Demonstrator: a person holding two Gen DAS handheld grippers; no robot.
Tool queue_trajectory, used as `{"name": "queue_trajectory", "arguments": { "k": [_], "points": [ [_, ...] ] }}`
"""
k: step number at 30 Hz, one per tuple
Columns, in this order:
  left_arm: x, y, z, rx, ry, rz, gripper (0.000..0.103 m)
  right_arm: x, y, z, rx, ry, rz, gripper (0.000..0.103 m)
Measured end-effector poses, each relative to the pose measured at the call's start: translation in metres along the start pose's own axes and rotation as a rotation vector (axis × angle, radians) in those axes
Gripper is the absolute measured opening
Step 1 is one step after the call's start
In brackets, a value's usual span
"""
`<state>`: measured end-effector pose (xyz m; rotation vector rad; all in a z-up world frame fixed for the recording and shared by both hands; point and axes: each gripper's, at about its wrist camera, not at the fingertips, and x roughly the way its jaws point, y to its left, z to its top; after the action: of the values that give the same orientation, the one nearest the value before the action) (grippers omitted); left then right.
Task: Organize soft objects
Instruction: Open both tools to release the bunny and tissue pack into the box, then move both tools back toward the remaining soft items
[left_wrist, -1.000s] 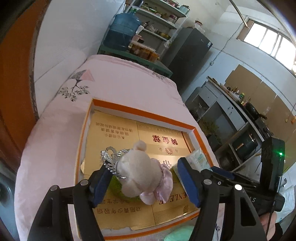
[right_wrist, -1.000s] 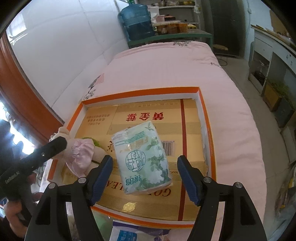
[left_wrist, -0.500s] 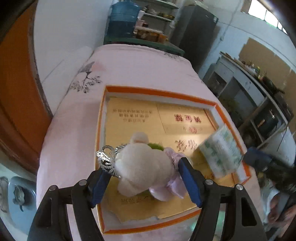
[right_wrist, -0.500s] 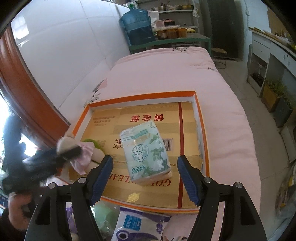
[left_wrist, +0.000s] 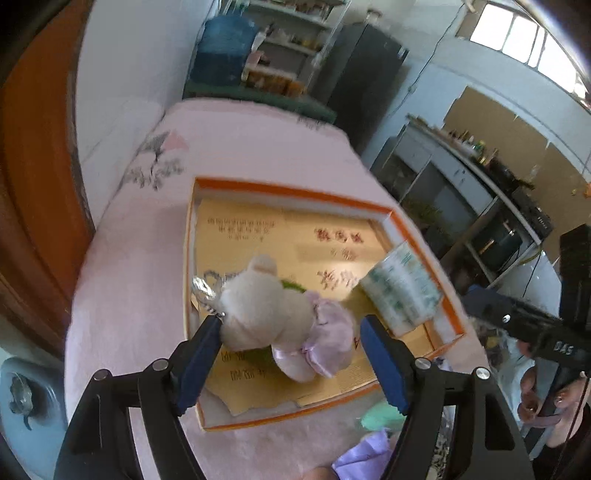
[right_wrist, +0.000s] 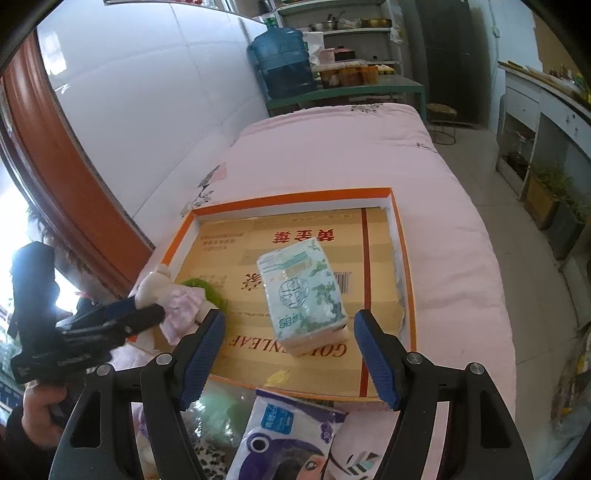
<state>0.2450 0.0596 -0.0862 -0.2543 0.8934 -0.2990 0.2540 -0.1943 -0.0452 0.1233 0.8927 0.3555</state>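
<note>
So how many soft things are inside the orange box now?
2: the plush toy at the box's left edge, the tissue pack in the middle. More lie outside, partly hidden.

Blurred: printed characters on tray (left_wrist: 295, 192) lining, unreadable. Cut off at bottom edge: purple-and-white packet (right_wrist: 280, 443), lilac cloth (left_wrist: 369, 458).

Support: bed with pink quilt (right_wrist: 369, 155), floral print on quilt near wall-side edge. Landmark: orange-rimmed shallow box (right_wrist: 295, 199) sitting flat on quilt, roughly mid-bed. On quilt just off box's near rim: purple-and-white printed pack (right_wrist: 291, 435), touching or just short of rim, can't tell; pale green soft item (right_wrist: 218, 410) beside it, toward wall side; leopard-print piece (right_wrist: 210, 461) nearer still. Left wrist view: lilac fabric (left_wrist: 365, 458) below box's near rim, next to green item (left_wrist: 380, 415). Quilt beyond box's far rim bare.
</note>
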Motion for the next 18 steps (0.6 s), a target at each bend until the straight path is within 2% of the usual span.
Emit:
{"name": "queue_trajectory", "arguments": {
  "k": [3,6,11,18],
  "points": [
    [-0.013,-0.002,-0.001,0.011,-0.047,-0.009,0.076,-0.006,0.003,-0.003,0.002,-0.010,0.013,0.074],
    [-0.021,-0.007,-0.005,0.015,-0.060,-0.014,0.076,-0.013,0.009,-0.008,-0.005,-0.021,0.014,0.074],
    [-0.036,-0.023,-0.018,0.064,-0.095,0.030,0.076,-0.028,0.017,-0.017,-0.022,-0.043,0.008,0.074],
    [-0.054,-0.032,-0.037,0.064,-0.103,0.000,0.076,-0.050,0.020,-0.033,-0.010,-0.071,0.022,0.074]
  ]
}}
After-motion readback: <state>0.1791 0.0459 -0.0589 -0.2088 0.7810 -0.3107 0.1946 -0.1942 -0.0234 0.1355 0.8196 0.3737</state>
